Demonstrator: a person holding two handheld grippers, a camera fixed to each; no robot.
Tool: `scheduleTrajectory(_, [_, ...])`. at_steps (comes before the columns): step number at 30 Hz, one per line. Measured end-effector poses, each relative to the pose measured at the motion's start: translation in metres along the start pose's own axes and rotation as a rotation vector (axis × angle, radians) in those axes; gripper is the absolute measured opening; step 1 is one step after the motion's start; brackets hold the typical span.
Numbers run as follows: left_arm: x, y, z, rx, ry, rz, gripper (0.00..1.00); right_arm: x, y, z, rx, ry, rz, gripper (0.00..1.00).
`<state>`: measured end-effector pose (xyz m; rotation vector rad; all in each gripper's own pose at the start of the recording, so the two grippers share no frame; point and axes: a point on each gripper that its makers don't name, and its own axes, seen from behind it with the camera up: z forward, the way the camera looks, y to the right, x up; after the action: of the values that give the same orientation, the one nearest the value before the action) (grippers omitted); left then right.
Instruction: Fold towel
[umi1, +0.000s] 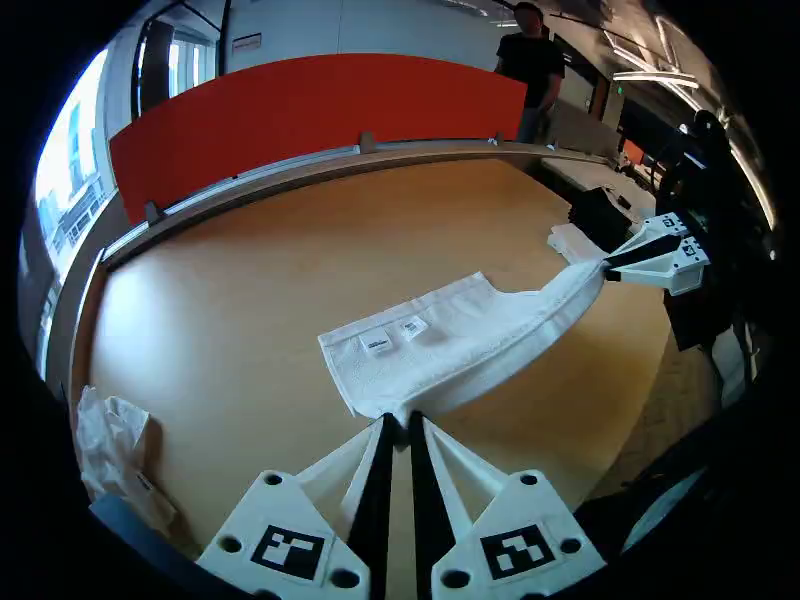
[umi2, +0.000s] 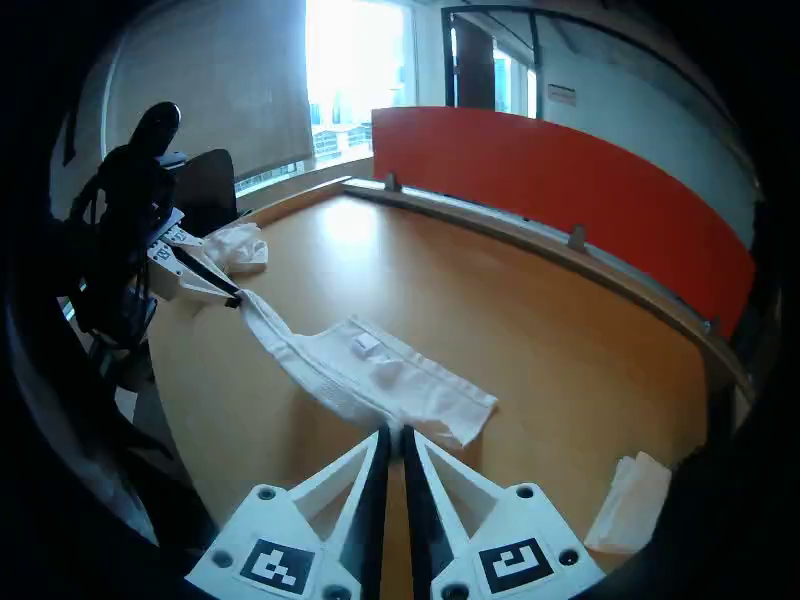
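At towel (umi1: 460, 335) ends, 2 closed claws (umi1: 398, 418) (umi2: 392, 432)

Two tags (umi1: 392, 337) on the towel (umi1: 470, 335) are too small to read. Its near corner vanishes inside the left gripper (umi1: 399, 420).

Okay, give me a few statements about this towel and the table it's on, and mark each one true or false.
1. The left gripper and the right gripper each pinch an end of the white towel. True.
2. The divider behind the table is green. False: it is red.
3. Two small tags sit on the towel's upper face. True.
4. The towel is already folded into a neat square. False: it is stretched out long between the two grippers.
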<state>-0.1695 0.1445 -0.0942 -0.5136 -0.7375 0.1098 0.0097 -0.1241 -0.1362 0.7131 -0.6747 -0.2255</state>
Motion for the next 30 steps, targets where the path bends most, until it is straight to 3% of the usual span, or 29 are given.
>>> scheduleTrajectory(8, [0.001,-0.005,0.011,0.007,-0.009,-0.007,0.12,-0.004,0.007,0.010,0.001,-0.021,-0.002,0.10])
scheduleTrajectory(30, [0.004,-0.033,0.077,0.039,-0.040,-0.001,0.12,-0.021,0.045,0.076,-0.015,-0.094,0.013,0.10])
